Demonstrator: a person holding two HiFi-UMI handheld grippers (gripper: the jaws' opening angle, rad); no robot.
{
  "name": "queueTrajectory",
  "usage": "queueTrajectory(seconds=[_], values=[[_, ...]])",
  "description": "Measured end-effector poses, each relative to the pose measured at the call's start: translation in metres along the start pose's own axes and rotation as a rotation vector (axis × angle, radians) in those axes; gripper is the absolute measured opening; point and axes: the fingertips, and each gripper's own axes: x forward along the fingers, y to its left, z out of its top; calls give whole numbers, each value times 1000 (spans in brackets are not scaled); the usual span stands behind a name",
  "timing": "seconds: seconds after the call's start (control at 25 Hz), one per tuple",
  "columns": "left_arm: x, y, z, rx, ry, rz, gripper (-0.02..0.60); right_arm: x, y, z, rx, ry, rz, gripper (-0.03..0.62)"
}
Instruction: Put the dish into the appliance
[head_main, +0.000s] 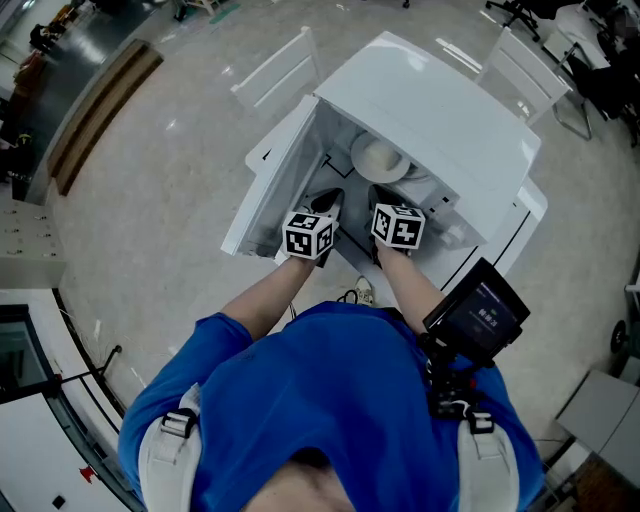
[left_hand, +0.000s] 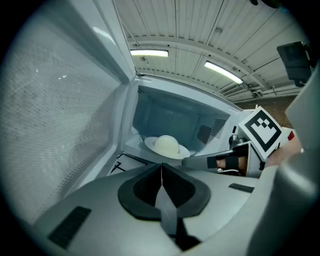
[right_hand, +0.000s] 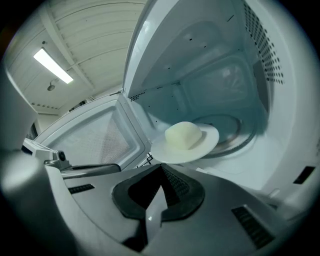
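A white microwave stands open, its door swung to the left. A white dish bearing a pale lump of food sits tilted just inside the opening, over the glass turntable. My right gripper is shut on the dish's near rim. In the left gripper view the same dish shows with the right gripper's fingers reaching to its edge. My left gripper is shut with nothing in it, in front of the opening beside the door. From above, both grippers point into the cavity.
White chairs stand behind the microwave on the pale floor. A dark screen device hangs at the person's chest. A brown bench lies at the far left.
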Motion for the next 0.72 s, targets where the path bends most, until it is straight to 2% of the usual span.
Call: queueTrajectory(seconds=[0.4,0.6,0.72], values=[[42,11,9,28,56,-6,6,2,-1,-3,4,5,-6,2],[73,12,20,53,73,-26,8,10,-15,2,16,5,-12,2],[64,8,17,64,78,-39,6,2,-5,-6,18,-1,-16,2]])
